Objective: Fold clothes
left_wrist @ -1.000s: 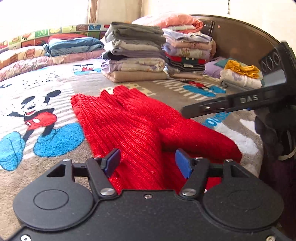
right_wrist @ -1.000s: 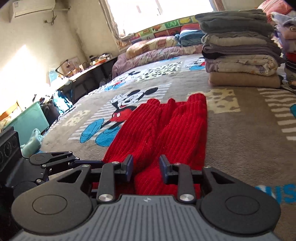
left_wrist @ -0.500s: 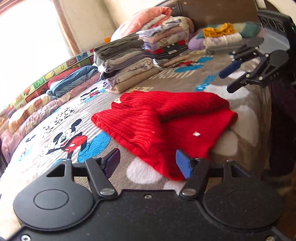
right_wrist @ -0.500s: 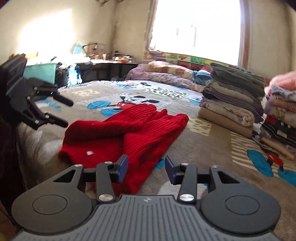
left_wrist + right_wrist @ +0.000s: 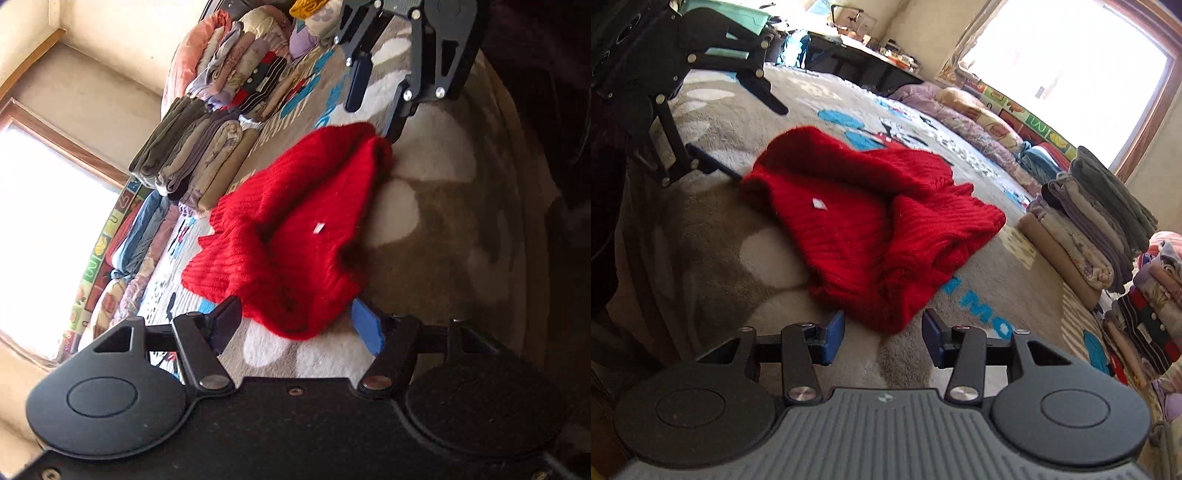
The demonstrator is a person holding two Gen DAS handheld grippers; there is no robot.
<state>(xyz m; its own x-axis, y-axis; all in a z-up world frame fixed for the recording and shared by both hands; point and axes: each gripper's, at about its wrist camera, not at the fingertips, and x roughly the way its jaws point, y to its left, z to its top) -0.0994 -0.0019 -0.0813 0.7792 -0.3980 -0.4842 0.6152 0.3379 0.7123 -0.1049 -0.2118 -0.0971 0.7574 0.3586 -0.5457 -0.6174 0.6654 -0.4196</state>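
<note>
Roughly folded red knit sweater [image 5: 291, 236] [image 5: 871, 225], lying bunched near the front edge of a grey cartoon-print blanket [image 5: 436, 229] [image 5: 713, 229] spread over the bed. Small white tag [image 5: 318, 228] [image 5: 819, 203] showing on the top layer. Ribbed hem ends turned toward the stacks of laundry.

Left gripper [image 5: 295, 323] tilted, jaws apart, blue pads straddling the nearest corner of the sweater without pressing on it; no cloth clamped. Right gripper [image 5: 882, 334] likewise parted, near corner of the sweater just ahead of and between its pads, not pinched. Each gripper also visible in the other's view, hovering at the opposite corner of the garment, fingers spread.

Beyond the sweater, a stack of folded clothes [image 5: 192, 158] [image 5: 1093, 229] in greys and beiges, and a second, more colourful stack [image 5: 247, 81] [image 5: 1145, 317] beside it. Pillows and rolled bedding [image 5: 125, 258] [image 5: 979, 122] along the far side under a bright window [image 5: 48, 229] [image 5: 1067, 70]. Cluttered desk [image 5: 864, 55] against the far wall in the right wrist view.
</note>
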